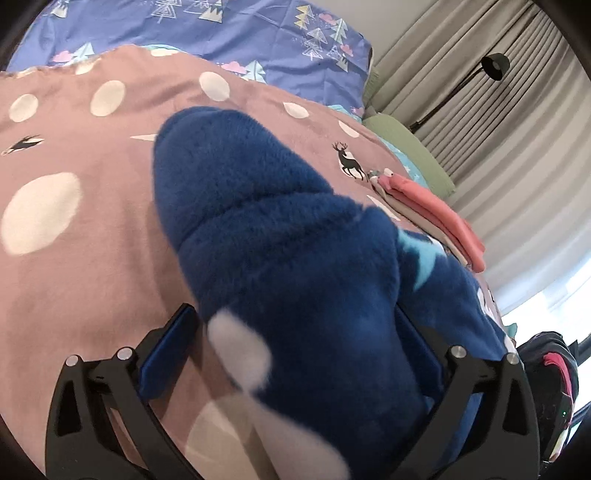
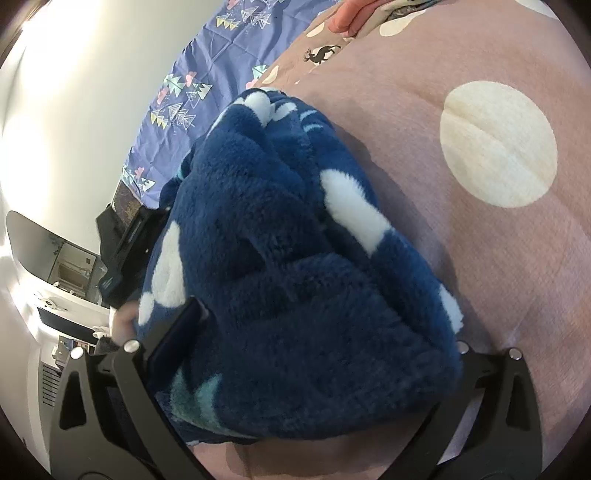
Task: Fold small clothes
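1. The left gripper (image 1: 295, 354) has two black fingers, each with one blue pad; the left pad (image 1: 168, 347) shows bare, with a sliver of bedding between it and the cloth. The right pad is mostly buried under fabric. The jaws stand fairly wide with cloth bunched between them, but whether they actually pinch it I cannot tell.

2. The right gripper (image 2: 317, 332) also has two fingers. Its left pad (image 2: 177, 332) presses against the cloth's edge; the right fingertip is hidden under the bundle. The jaws stand wide around it, and whether they squeeze it is not clear.

3. One blue fleece garment (image 1: 280, 236) fills the space between and ahead of both pairs of fingers. It is a thick, plush navy bundle with white patches and a pale turquoise mark, lying on the bed and reaching forward from the left fingers.

4. Under the fingers and the garment lies one mauve blanket (image 1: 74, 295) with cream dots and small deer prints; two deer show in the left view.

5. Ahead and right of the left fingers sits one stack of folded clothes (image 1: 436, 218), coral on top over paler layers.

6. Farther ahead lies one blue sheet (image 1: 258, 33) printed with trees.

7. Far right stand grey curtains (image 1: 498, 140) and one black lamp (image 1: 495, 66).
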Action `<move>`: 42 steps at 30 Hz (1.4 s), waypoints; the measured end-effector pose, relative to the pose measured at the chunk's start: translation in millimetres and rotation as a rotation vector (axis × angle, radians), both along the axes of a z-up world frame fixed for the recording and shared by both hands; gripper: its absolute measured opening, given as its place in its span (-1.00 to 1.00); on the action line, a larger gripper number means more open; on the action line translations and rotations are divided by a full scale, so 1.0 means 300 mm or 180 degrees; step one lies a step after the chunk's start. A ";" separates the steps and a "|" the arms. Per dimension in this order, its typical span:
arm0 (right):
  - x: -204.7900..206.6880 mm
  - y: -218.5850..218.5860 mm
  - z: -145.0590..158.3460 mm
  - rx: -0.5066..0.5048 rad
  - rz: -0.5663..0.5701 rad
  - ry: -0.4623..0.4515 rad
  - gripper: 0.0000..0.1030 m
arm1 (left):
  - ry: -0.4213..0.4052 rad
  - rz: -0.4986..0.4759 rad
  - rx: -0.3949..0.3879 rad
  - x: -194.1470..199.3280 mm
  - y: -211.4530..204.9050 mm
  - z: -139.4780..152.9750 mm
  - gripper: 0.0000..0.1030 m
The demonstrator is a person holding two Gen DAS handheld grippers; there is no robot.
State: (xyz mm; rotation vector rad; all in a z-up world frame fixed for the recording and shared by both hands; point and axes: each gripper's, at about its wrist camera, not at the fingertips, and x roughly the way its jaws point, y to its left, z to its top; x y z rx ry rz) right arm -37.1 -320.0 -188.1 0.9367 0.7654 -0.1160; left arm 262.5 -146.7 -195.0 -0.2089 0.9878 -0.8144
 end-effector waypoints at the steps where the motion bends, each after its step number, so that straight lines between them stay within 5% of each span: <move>1: -0.001 0.002 0.000 -0.0008 -0.0010 0.0002 0.96 | -0.0031 -0.0031 0.0011 0.009 -0.013 -0.002 0.97; 19: -0.011 0.043 0.008 -0.0151 -0.0226 -0.0045 0.96 | -0.0197 -0.0237 0.0011 0.045 -0.021 -0.021 0.97; 23: -0.013 0.043 0.010 -0.0161 -0.0222 -0.0096 0.96 | -0.0209 -0.0312 -0.0125 0.020 -0.014 -0.007 0.61; 28: -0.042 0.062 0.047 -0.0367 -0.0251 -0.0265 0.61 | -0.0438 -0.0235 -0.0183 -0.025 0.001 0.040 0.35; 33: -0.065 0.059 0.124 -0.0613 -0.0106 -0.0459 0.20 | -0.0647 -0.0190 -0.0332 -0.084 0.034 0.152 0.16; 42: -0.078 0.016 0.310 -0.0824 0.0097 -0.0856 0.16 | -0.1221 -0.0224 -0.0396 -0.264 0.119 0.457 0.16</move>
